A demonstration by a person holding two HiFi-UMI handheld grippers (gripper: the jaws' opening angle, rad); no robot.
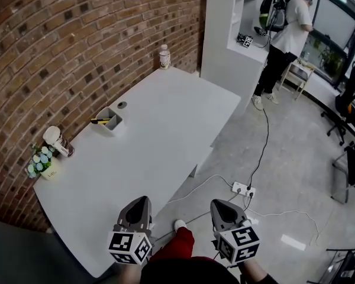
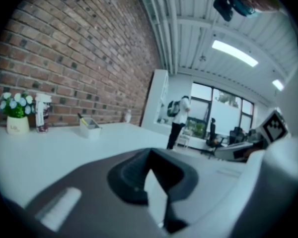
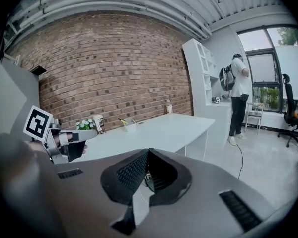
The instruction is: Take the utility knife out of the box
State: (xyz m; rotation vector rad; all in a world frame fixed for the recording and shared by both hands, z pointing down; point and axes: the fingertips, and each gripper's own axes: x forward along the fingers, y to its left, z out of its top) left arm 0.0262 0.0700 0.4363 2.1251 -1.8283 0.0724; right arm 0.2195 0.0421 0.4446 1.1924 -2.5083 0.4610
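Left gripper [image 1: 139, 206]: fingers clenched, empty.
Right gripper [image 1: 223, 208]: fingers clenched, empty.
Utility knife [image 1: 100, 121]: in the box [image 1: 115, 126] on the bench [image 1: 165, 141], well apart from both grippers.

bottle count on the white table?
2. One bottle stands beside the flower pot at the table's near end; the other bottle is at the far end by the brick wall. None seem hidden.

An office is indicated by the long white table [image 1: 165, 129] against the red brick wall [image 1: 65, 46] and a black swivel chair [image 3: 292, 114] beyond it.
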